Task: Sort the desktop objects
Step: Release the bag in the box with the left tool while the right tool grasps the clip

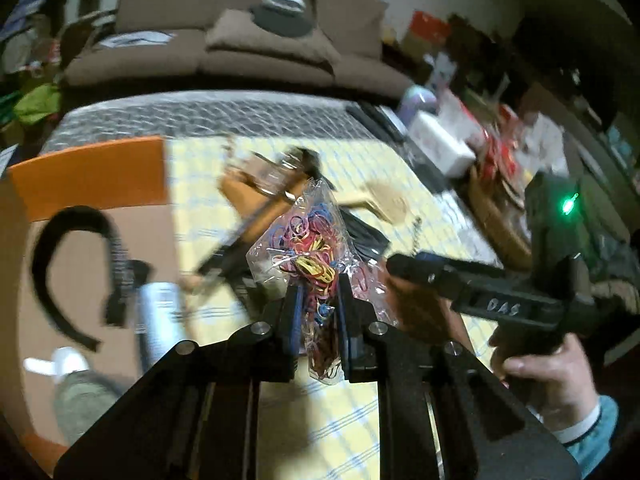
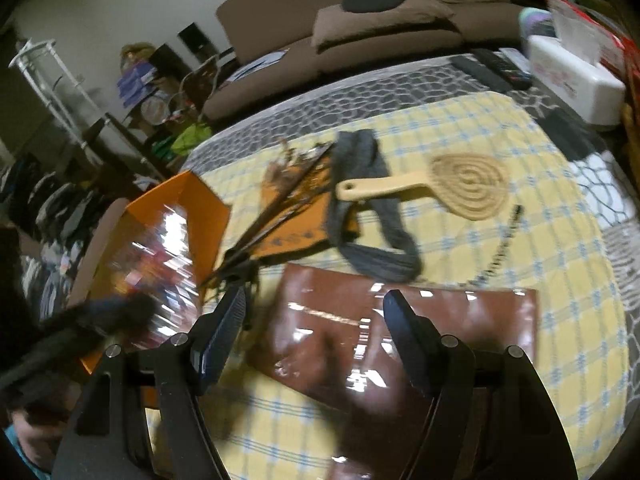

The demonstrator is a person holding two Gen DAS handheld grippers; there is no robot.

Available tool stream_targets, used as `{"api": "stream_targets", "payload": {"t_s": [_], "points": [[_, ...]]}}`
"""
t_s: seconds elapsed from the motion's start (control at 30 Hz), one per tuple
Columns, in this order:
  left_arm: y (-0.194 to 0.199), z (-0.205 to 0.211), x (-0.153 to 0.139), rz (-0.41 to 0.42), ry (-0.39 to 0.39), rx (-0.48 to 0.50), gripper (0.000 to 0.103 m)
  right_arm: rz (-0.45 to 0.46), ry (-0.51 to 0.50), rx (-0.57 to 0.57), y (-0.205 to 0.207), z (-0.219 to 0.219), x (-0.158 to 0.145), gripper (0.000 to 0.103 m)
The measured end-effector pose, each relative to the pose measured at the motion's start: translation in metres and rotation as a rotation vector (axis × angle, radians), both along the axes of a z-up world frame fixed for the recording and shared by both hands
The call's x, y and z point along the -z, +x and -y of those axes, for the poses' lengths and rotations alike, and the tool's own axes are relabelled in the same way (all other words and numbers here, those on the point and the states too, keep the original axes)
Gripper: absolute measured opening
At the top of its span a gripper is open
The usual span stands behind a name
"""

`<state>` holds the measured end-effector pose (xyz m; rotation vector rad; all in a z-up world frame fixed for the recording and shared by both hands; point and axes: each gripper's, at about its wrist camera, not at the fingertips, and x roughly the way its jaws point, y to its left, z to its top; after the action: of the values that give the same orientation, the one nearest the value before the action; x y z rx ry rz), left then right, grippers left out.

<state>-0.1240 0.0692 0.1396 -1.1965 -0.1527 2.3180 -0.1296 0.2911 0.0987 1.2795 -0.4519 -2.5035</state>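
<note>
My left gripper [image 1: 318, 294] is shut on a clear bag of coloured rubber bands [image 1: 308, 248] and holds it above the yellow checked cloth [image 1: 348, 432]. An orange box [image 1: 92, 176] lies to its left; inside are a black headband [image 1: 72, 264] and a small tube [image 1: 156, 312]. My right gripper [image 2: 316, 300] is open and empty, just above a shiny brown wallet [image 2: 400, 332]. It also shows in the left wrist view [image 1: 404, 266]. The orange box [image 2: 160, 232] is at the left in the right wrist view.
A wooden brush with a spiral head [image 2: 460, 184], a grey knitted band [image 2: 368, 200], an orange card with dark sticks [image 2: 288, 208] and a beaded chain [image 2: 504, 240] lie on the cloth. A white tissue box [image 2: 572, 80] and remotes [image 2: 492, 66] are at the far right.
</note>
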Motion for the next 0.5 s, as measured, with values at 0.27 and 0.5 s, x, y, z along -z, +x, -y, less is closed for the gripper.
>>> {"api": "stream_targets", "payload": {"t_s": [0.27, 0.5], "points": [[-0.014, 0.072, 0.0, 0.017, 0.022, -0.122, 0.014, 0.019, 0.006, -0.079, -0.02, 0.06, 0.013, 0.074], [-0.017, 0.119, 0.001, 0.029, 0.021, -0.156, 0.014, 0.04, 0.06, -0.143, -0.042, 0.116, 0.035, 0.073]]}}
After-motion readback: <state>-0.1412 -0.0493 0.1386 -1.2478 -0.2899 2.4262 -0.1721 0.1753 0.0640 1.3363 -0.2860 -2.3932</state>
